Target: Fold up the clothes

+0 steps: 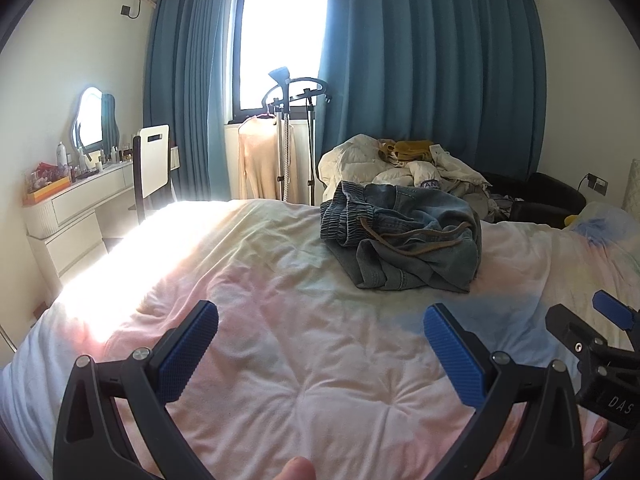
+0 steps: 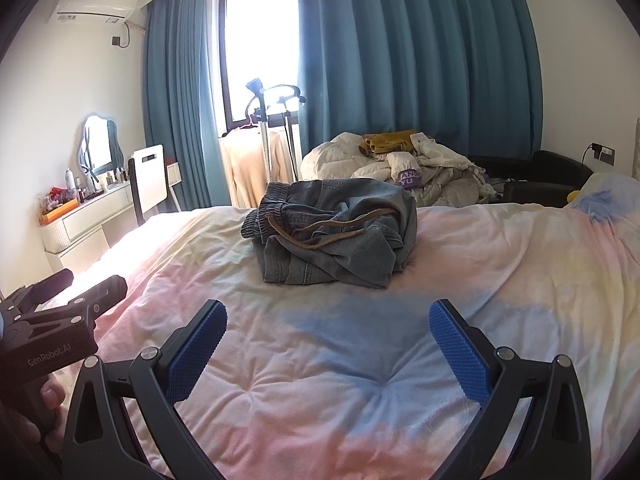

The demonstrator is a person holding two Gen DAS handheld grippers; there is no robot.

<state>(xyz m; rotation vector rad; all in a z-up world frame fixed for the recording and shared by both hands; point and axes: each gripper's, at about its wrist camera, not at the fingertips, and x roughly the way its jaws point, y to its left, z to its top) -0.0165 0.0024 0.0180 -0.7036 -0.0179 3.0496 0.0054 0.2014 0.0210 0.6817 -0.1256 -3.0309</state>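
Observation:
A crumpled pair of grey-blue jeans [image 1: 404,236] with an elastic waistband and a brown drawstring lies in a heap on the pastel quilt of the bed [image 1: 280,320]. It also shows in the right wrist view [image 2: 336,232]. My left gripper [image 1: 320,320] is open and empty, low over the quilt, well short of the jeans. My right gripper [image 2: 328,316] is open and empty, also short of the jeans. Each gripper appears at the edge of the other's view: the right one [image 1: 600,332] and the left one [image 2: 60,320].
A pile of white and yellow clothes [image 1: 408,164] lies behind the jeans by blue curtains [image 1: 432,60]. A garment steamer with a beige top [image 1: 276,152], a white chair [image 1: 154,164] and a cluttered dresser [image 1: 72,196] stand at the left. A black seat [image 2: 544,184] is at the right.

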